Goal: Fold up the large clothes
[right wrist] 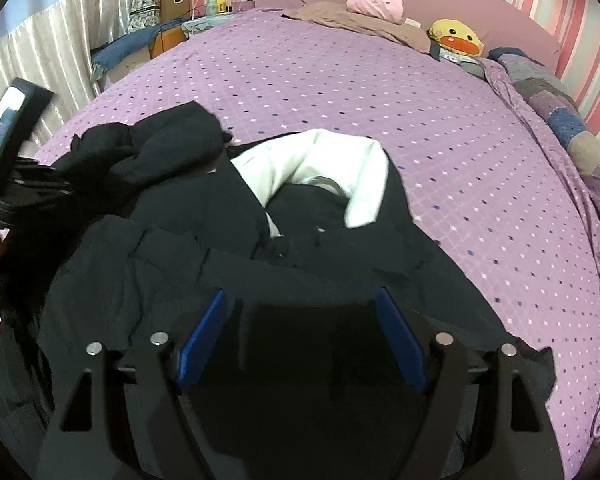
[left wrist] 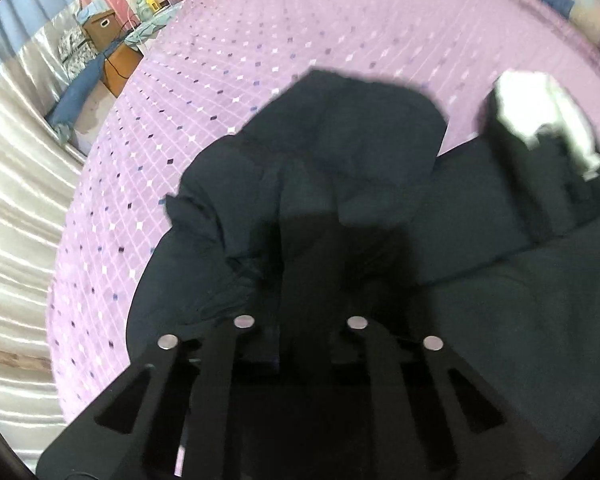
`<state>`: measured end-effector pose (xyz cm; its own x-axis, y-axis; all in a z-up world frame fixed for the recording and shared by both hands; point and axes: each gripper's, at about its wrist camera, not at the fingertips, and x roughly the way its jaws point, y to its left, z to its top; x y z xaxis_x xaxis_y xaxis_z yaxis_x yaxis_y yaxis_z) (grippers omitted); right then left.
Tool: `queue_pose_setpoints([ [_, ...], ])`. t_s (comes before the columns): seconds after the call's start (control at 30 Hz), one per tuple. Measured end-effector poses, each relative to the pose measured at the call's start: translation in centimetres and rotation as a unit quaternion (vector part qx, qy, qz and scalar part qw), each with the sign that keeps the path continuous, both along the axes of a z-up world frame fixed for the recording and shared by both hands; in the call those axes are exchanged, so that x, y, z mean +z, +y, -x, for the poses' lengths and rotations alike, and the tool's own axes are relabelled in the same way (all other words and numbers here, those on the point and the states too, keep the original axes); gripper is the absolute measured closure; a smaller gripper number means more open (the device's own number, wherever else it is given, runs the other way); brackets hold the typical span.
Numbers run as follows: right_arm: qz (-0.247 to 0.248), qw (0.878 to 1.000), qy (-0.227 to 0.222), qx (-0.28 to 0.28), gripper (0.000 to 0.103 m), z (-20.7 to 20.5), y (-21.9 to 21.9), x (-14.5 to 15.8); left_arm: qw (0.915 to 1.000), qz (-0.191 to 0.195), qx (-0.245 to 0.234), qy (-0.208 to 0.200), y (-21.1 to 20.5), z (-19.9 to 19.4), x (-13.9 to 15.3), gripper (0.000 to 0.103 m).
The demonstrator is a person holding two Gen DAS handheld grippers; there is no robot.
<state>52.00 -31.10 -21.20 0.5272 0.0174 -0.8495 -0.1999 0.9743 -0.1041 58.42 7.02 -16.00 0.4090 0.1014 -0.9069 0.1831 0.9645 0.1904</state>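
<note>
Two grippers are at work on one big dark navy jacket with a white lining [right wrist: 228, 240], which lies crumpled on the purple bed sheet with small diamond dots [right wrist: 440, 152]. Our left gripper [left wrist: 312, 264] has its fingers pressed together, and they look pinched on a fold of the jacket near its rumpled edge, though the dark cloth makes it hard to be sure how much they hold. Our right gripper [right wrist: 300, 332] hangs just over the jacket with its blue-padded fingers [right wrist: 204, 336] wide apart, and nothing is held between them. We think the step now is to grab the jacket at two spots so we can spread it flat before folding. To do this well, we should bring the right fingers down on an edge or a seam, not on the puffy middle, and take only one layer. Then we should pull both hands apart gently, so the cloth goes smooth and the white lining [right wrist: 340, 160] tucks inside. If we tug too fast, the pinched fold may slip out. A yellow duck plush toy [right wrist: 456, 38] sits well away by the pillows.
</note>
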Motion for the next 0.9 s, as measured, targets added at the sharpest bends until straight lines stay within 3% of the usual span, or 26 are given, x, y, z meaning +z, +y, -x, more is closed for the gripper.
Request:
queue_pose_setpoints([
  [0.1, -0.003, 1.000, -0.001, -0.006, 0.026, 0.8, -1.0, 0.5, 0.9991, 0.038, -0.010, -0.014, 0.7, 2.7, 2.6, 0.094],
  [0.37, -0.010, 1.000, -0.004, -0.011, 0.026, 2.7, -1.5, 1.6, 0.9926, 0.098, -0.060, -0.039, 0.5, 11.9, 6.5, 0.094],
  [0.5, 0.002, 1.000, -0.006, -0.002, 0.026, 4.0, -1.0, 1.8, 0.9927, 0.071, -0.090, -0.039, -0.9, 15.5, 6.6, 0.093],
  [0.57, 0.005, 1.000, -0.003, 0.001, 0.026, 4.6, -0.8, 1.7, 0.9943, 0.020, -0.095, -0.044, -1.4, 15.8, 5.4, 0.091],
  [0.63, 0.003, 1.000, 0.005, -0.001, 0.026, 4.8, -0.7, 1.4, 0.9958, -0.016, -0.079, -0.043, -1.4, 15.4, 3.8, 0.080],
  [0.7, -0.002, 1.000, 0.012, -0.002, 0.026, 5.0, -0.5, 1.1, 0.9968, -0.012, -0.067, -0.042, -0.7, 14.9, 3.0, 0.074],
  [0.83, -0.026, 0.999, 0.020, 0.000, 0.026, 4.6, 0.3, 1.1, 0.9969, 0.003, -0.040, -0.068, 1.3, 15.3, 3.6, 0.027],
  [0.9, -0.036, 0.999, 0.020, 0.005, 0.026, 4.3, 1.1, 1.2, 0.9958, 0.013, -0.031, -0.086, 2.7, 16.3, 4.9, 0.024],
])
